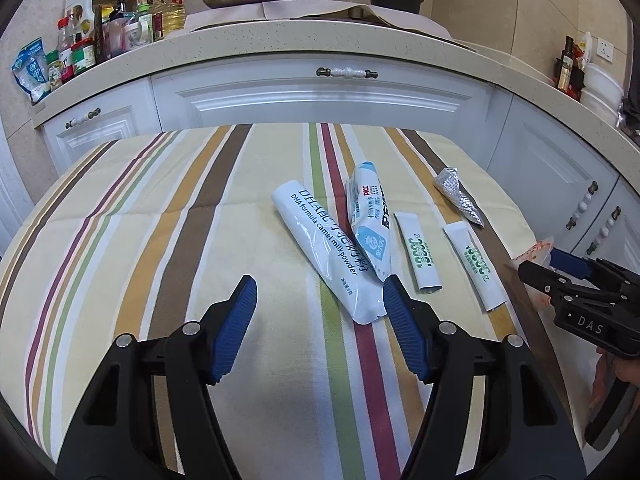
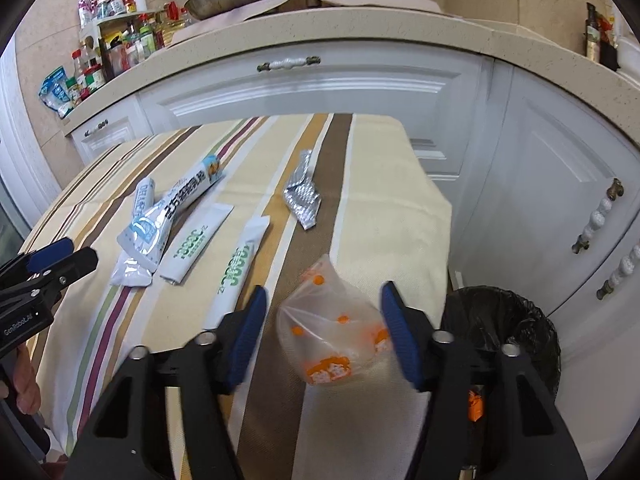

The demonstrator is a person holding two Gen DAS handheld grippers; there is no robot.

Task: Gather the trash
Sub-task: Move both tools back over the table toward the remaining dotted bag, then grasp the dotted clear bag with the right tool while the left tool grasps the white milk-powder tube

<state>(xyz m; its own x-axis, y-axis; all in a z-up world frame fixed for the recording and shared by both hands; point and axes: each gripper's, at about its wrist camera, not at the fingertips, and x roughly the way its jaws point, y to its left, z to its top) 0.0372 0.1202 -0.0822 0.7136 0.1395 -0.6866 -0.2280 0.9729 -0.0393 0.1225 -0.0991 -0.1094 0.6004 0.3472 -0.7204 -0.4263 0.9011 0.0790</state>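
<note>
1. Jaws of the left gripper [image 1: 318, 292] gape wide, level over the near tabletop [image 1: 120, 240], straddling the near end of the milk-powder sachet [image 1: 324, 248].
2. Right gripper [image 2: 322, 304] jaws spread wide around a clear orange-dotted bag [image 2: 328, 332] at the tabletop's right edge, left of the black-lined bin [image 2: 508, 332].
3. Two small sachets [image 1: 418, 258] and a foil wrapper [image 1: 458, 194] lie between.

Both wrist views look down close over striped tablecloth [image 1: 160, 240], facing cabinets [image 2: 320, 92], sharing the wrappers.

White cabinets [image 1: 320, 100] (beige speckled countertop [image 1: 280, 40]).
</note>
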